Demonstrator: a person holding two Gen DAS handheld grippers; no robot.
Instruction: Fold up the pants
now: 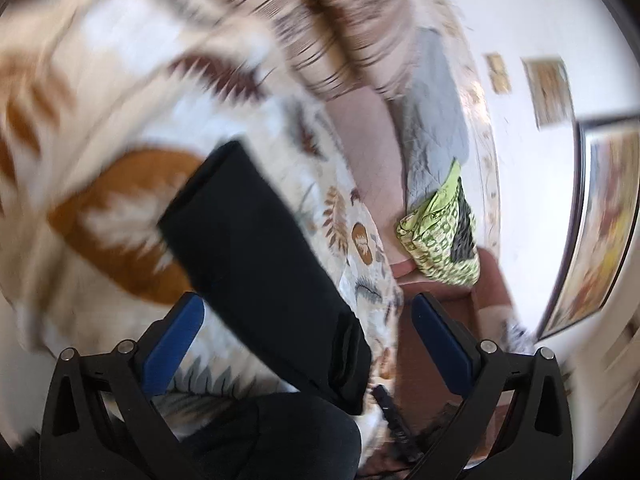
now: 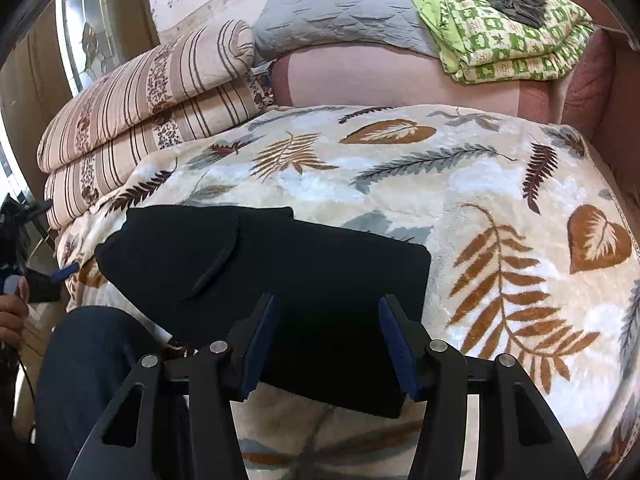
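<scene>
Black fabric pants [image 2: 272,280] lie folded compact on the leaf-print fleece blanket [image 2: 500,184], both left tongs [image 1: 308,344] and right tongs [image 2: 326,344] spread and empty; folding looks near done, next probably a final fold or smoothing.

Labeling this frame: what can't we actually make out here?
- Left wrist view: leaf-print blanket and far bedding smeared by motion blur.
- Right wrist view: black pants near edge hidden behind the right tool; fold layers unreadable, fabric too dark.
- Left tool: cut off at the frame edge.
</scene>
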